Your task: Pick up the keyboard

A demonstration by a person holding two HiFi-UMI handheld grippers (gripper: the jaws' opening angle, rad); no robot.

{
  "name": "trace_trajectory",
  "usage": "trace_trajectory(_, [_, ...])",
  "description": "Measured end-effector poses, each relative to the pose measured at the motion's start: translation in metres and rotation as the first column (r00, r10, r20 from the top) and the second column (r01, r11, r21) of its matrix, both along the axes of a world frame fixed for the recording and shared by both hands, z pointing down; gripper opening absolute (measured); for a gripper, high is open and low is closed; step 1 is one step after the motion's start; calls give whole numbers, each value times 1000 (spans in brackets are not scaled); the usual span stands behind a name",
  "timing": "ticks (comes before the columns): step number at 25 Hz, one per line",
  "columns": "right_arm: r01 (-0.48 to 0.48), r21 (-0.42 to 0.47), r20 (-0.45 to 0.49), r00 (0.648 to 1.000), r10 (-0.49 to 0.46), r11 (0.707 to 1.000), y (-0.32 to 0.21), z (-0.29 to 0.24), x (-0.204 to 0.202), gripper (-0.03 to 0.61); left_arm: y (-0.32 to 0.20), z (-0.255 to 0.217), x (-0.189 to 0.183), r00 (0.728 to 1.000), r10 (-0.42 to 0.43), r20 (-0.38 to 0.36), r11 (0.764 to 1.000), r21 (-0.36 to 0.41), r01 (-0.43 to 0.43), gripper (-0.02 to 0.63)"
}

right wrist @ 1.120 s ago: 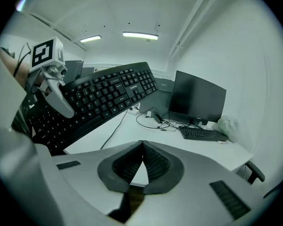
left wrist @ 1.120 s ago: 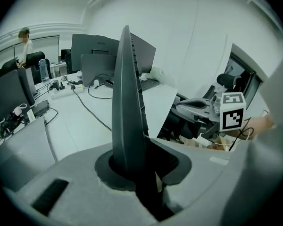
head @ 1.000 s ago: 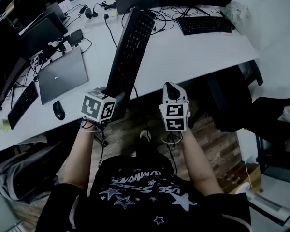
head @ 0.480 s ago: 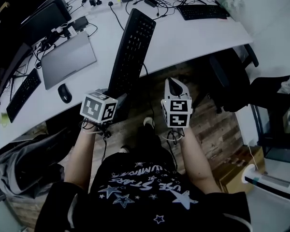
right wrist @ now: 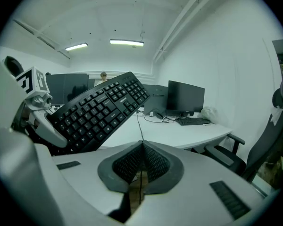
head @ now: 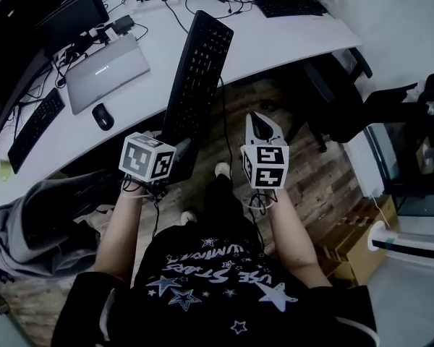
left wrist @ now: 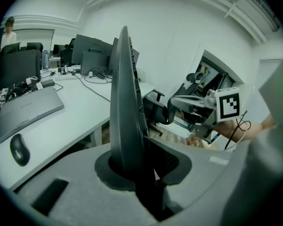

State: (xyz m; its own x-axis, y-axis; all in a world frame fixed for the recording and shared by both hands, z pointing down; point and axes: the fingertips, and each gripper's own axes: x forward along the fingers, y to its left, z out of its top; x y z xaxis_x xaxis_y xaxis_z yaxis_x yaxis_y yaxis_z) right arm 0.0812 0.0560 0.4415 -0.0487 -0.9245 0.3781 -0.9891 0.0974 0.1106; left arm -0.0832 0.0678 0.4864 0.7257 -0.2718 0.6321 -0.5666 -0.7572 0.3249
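Note:
A long black keyboard (head: 199, 63) hangs in the air over the desk's front edge, tilted, its far end over the white desk (head: 275, 45). My left gripper (head: 178, 150) is shut on its near end. In the left gripper view the keyboard (left wrist: 125, 93) stands edge-on between the jaws of the left gripper (left wrist: 134, 161). Its thin cable (head: 223, 114) trails down toward the floor. My right gripper (head: 257, 121) is beside it on the right, shut and empty. The right gripper view shows the keyboard (right wrist: 99, 109) at the upper left, apart from the shut right gripper (right wrist: 141, 166).
On the desk lie a grey laptop (head: 105, 67), a mouse (head: 101, 116), a second keyboard (head: 32, 125) at the left and a third (head: 286, 6) at the back. An office chair (head: 333, 96) stands at the right. A grey bag (head: 36, 215) and a cardboard box (head: 354, 241) sit on the wooden floor.
Both grippers and the person have drawn back from the desk. The keyboard, held in the left gripper, has come with them and now overhangs the floor.

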Motion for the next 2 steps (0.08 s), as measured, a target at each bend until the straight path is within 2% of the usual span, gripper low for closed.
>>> trace_trajectory(2, [-2, 2, 1, 1000, 2, 1000, 20, -1, -8, 6, 20, 0, -7, 1000, 4, -10, 1000, -7, -4, 92])
